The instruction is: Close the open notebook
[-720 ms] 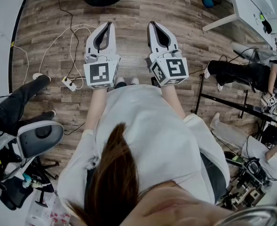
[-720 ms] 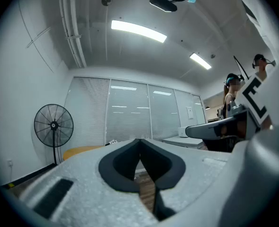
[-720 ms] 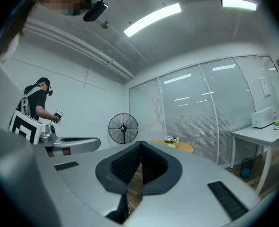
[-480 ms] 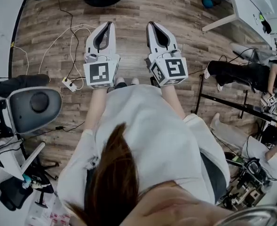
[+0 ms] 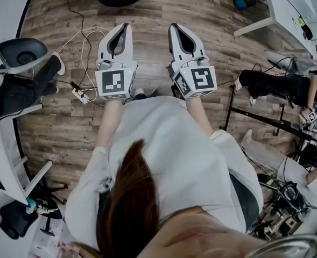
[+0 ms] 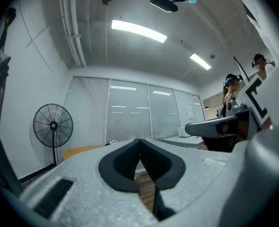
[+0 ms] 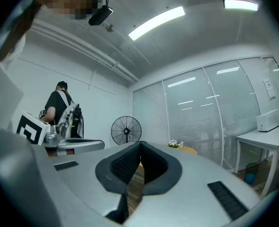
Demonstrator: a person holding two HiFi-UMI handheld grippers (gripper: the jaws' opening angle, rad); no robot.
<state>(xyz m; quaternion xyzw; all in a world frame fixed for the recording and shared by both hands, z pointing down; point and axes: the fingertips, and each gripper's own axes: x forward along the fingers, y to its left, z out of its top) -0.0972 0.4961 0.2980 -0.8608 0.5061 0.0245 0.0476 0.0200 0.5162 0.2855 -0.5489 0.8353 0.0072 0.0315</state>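
Note:
No notebook shows in any view. In the head view my left gripper (image 5: 124,27) and right gripper (image 5: 175,27) are held side by side, level, out over the wood floor (image 5: 147,9) in front of the person's white shirt. Both are shut with nothing between the jaws. In the left gripper view the dark pads meet at the tip of the left gripper (image 6: 139,140). The right gripper (image 7: 140,144) looks the same in its own view, its pads touching. Both point across an office room toward blinds-covered windows.
A white cable and power strip (image 5: 78,94) lie on the floor left of the grippers. A grey chair (image 5: 21,55) and a person's dark leg (image 5: 15,95) are at the left. A white table (image 5: 287,9) and black rack (image 5: 266,120) stand right. A standing fan (image 6: 53,125) is ahead.
The grey chair and the dark-clothed leg at the left have moved from the lower left up toward the upper left of the head view. Both grippers have stayed in place, shut.

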